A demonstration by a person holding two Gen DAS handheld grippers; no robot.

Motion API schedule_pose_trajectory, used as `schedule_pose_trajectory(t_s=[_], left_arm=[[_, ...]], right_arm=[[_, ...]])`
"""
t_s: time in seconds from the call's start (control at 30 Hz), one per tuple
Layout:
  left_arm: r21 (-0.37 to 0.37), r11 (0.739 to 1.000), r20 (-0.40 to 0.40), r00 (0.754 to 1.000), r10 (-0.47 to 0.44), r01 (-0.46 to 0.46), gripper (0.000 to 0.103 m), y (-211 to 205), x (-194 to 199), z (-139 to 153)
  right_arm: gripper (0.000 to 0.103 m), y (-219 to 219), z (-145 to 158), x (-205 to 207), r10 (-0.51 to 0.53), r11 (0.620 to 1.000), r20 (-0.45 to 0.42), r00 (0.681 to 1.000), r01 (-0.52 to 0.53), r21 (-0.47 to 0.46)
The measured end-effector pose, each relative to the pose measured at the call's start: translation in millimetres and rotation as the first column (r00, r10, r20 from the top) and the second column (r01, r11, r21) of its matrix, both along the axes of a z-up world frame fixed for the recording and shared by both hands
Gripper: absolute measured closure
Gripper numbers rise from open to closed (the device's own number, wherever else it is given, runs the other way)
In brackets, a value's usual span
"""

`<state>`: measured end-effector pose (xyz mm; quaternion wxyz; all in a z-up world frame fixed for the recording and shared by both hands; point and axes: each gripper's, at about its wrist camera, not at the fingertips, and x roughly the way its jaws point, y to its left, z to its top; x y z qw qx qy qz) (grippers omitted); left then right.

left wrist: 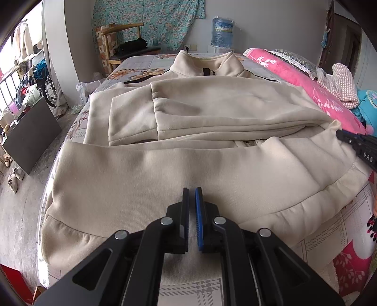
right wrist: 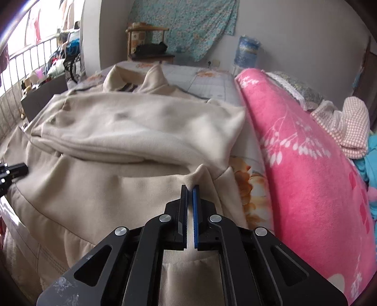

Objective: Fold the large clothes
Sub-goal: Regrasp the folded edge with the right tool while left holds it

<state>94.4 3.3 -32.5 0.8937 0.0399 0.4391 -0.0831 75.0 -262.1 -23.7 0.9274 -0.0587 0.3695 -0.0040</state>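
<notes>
**Both jaws pinched on the cream jacket's folded-up bottom**

The right gripper has its jaws clenched on a raised peak of fabric at the right corner of the cream jacket; the cloth rises in a small ridge just beyond the tips. The left gripper is likewise closed to a thin slit over the jacket's lower part, with cloth running between and under its fingers; whether the pads truly bite the fabric cannot be told from this angle.

The jacket lies flat, collar at its far end, both sleeves folded across the chest, and the bottom section turned up toward the sleeves. The left gripper sits at the near middle of the jacket's hem, the right at its right edge.

No containers hold anything close to the jacket; a blue water jug stands beyond the collar by the wall.

The jacket rests on a bed with a floral sheet. A pink blanket is heaped right of the jacket, a checked cloth upon it. Beyond the collar stand a wooden chair and a hanging floral cloth.
</notes>
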Motion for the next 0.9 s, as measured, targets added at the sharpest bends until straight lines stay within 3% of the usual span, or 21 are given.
schedule_pose_trajectory(t_s=[0.13, 0.3, 0.43, 0.5, 0.57, 0.67, 0.73, 0.83, 0.9], left_arm=[[-0.007, 1.0, 0.001, 1.0, 0.001, -0.001, 0.096, 0.6, 0.3, -0.6], [-0.008, 1.0, 0.0, 1.0, -0.001, 0.001, 0.096, 0.2, 0.5, -0.9], [-0.009, 1.0, -0.002, 1.0, -0.003, 0.003, 0.096, -0.4, 0.4, 0.3], [-0.013, 1.0, 0.0, 1.0, -0.003, 0.003, 0.096, -0.2, 0.0, 0.6], [-0.017, 1.0, 0.001, 1.0, -0.005, 0.005, 0.096, -0.2, -0.2, 0.8], [-0.024, 1.0, 0.003, 1.0, -0.007, 0.007, 0.096, 1.3, -0.3, 0.1], [-0.025, 1.0, 0.006, 1.0, -0.009, 0.01, 0.096, 1.6, -0.9, -0.3], [-0.023, 1.0, 0.012, 1.0, -0.016, 0.016, 0.097, 1.8, -1.5, -0.5], [-0.025, 0.999, 0.012, 1.0, -0.02, 0.02, 0.096, 2.0, -1.3, -0.5]], right_arm=[[0.101, -14.3, 19.6, -5.9, -0.055, 0.997, 0.073, 0.996, 0.051, 0.058], [0.101, -17.1, -21.7, 17.4, -0.071, 0.997, -0.031, 0.997, 0.072, 0.04], [0.096, -13.9, -12.2, 12.7, -0.074, 0.996, -0.024, 0.997, 0.075, 0.048], [0.069, -20.4, 0.5, 5.2, -0.085, 0.99, -0.009, 0.996, 0.085, 0.111], [0.061, -25.0, 18.9, -8.0, -0.088, 0.983, 0.04, 0.995, 0.08, 0.165], [0.062, -15.9, 38.4, -25.0, 0.002, 0.962, 0.074, 0.997, -0.022, 0.272], [0.062, 6.7, 39.2, -27.7, 0.121, 0.938, 0.044, 0.992, -0.128, 0.321], [0.068, 54.8, 26.9, -26.7, 0.29, 0.899, -0.03, 0.957, -0.261, 0.352], [0.079, 83.9, 17.2, -22.3, 0.379, 0.868, -0.071, 0.923, -0.327, 0.374]])
